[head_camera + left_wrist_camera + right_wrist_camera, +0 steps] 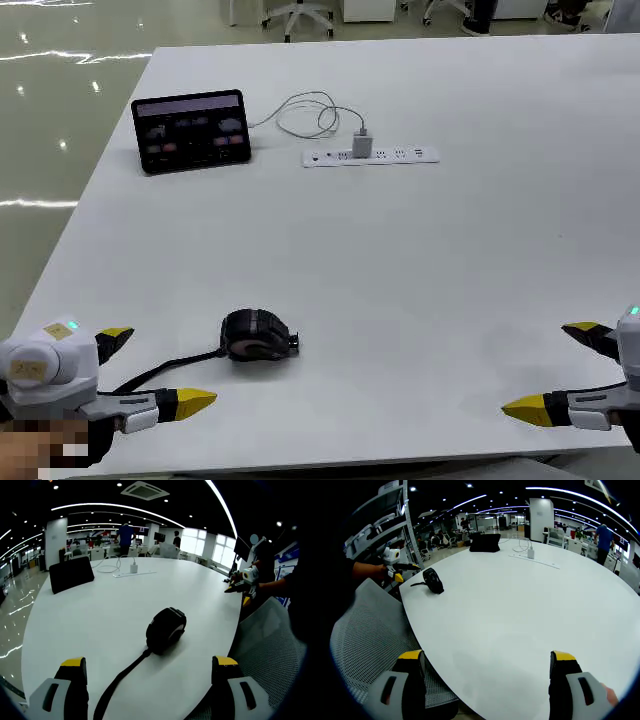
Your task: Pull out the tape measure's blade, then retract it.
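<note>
A black tape measure [256,336] lies on the white table near its front edge, with a black wrist strap [160,373] trailing toward the left. My left gripper [160,365] is open at the front left, its yellow-tipped fingers on either side of the strap's end, a short way from the case. In the left gripper view the tape measure [166,629] sits ahead between the jaws of my left gripper [149,666]. My right gripper [552,368] is open at the front right, far from the tape measure [433,580]. In its own view my right gripper [488,660] holds nothing.
A dark tablet [191,130] stands at the back left of the table [400,260]. A white power strip [370,156] with a plugged charger and coiled white cable [305,113] lies behind the middle. A grey mesh chair [365,645] sits below the table's near edge.
</note>
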Demonstrator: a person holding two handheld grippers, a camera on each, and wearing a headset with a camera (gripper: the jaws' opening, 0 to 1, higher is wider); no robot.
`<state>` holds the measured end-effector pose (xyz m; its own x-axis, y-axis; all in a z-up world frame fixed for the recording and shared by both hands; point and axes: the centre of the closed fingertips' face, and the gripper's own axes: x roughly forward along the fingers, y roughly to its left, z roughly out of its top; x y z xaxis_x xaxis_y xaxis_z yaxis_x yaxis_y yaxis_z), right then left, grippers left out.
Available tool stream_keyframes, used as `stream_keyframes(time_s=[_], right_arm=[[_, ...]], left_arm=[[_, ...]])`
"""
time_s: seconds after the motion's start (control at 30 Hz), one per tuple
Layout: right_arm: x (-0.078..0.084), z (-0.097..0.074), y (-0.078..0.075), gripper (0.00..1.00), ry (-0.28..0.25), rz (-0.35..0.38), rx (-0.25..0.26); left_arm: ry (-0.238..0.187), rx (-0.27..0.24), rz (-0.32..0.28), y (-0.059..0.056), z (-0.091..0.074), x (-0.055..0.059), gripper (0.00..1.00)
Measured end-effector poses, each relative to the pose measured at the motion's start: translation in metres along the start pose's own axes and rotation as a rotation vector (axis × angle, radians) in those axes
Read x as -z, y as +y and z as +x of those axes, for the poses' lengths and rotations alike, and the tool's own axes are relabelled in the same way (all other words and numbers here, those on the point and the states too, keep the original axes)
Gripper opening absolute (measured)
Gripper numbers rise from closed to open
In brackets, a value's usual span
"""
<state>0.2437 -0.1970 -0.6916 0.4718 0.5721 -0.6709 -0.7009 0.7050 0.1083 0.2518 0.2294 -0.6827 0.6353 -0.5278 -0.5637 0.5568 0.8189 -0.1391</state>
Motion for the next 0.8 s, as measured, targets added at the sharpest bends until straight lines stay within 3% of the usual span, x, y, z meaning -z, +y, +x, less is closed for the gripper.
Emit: stream_keyframes(time_s=[0.5, 0.57, 0.63, 0.73, 0.8], right_arm=[[-0.002, 0.0, -0.003, 1.0, -0.006, -0.007, 0.002], [-0.003, 0.0, -0.003, 1.0, -0.011, -0.011, 0.002], [-0.004, 0.001, -0.003, 1.0, -0.012, -0.013, 0.002], [-0.005, 0.002, -0.003, 1.0, -0.011, -0.017, -0.001], [-0.005, 0.004, -0.002, 1.0, -0.007, -0.016, -0.006]], left_arm=[[0.005, -0.002, 0.005, 0.001, 0.0, -0.001, 1.0], [0.017, -0.012, 0.036, 0.003, 0.0, 0.001, 1.0], [0.019, 0.012, 0.01, -0.002, 0.002, 0.003, 1.0], [0.022, 0.009, 0.025, -0.001, 0.005, 0.007, 1.0], [0.046, 0.019, 0.019, -0.002, 0.009, 0.012, 1.0]])
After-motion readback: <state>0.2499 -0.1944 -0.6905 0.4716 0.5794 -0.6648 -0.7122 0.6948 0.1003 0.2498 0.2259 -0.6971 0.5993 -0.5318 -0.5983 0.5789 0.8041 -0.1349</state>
